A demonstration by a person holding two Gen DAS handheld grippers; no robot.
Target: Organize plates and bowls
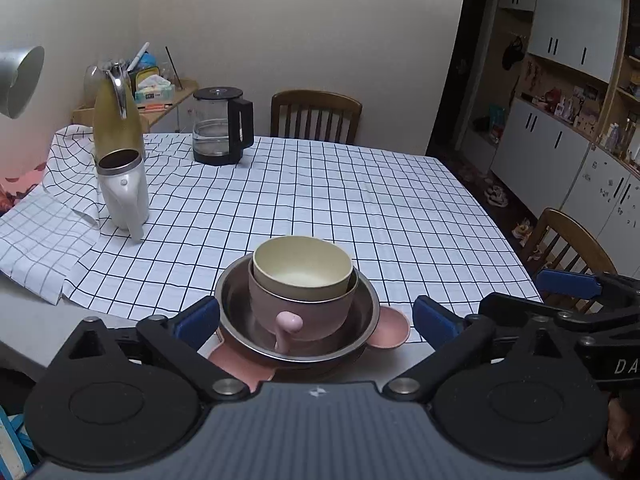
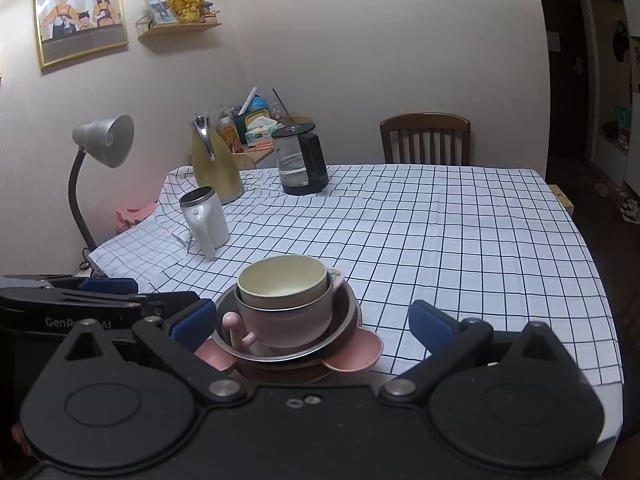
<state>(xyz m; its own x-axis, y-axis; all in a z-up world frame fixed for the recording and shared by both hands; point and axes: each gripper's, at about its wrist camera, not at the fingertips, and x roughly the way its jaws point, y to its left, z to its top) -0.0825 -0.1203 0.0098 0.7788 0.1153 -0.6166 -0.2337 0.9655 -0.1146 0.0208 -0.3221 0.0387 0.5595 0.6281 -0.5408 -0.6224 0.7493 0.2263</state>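
Now bowl stack [image 1: 301, 300] sits btwn left claw [image 1: 316, 316] & right claw [image 2: 312, 324], both spread, untouched.

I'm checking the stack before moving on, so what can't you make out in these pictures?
- Pink plate: its near part is hidden in both views by the gripper bodies and the steel bowl.
- Pink cup: its inside is hidden by the cream bowl nested in it.
- A greenish rim behind the cream bowl, right view: too little shows to name it.
- Shelf clutter by the wall: too small.
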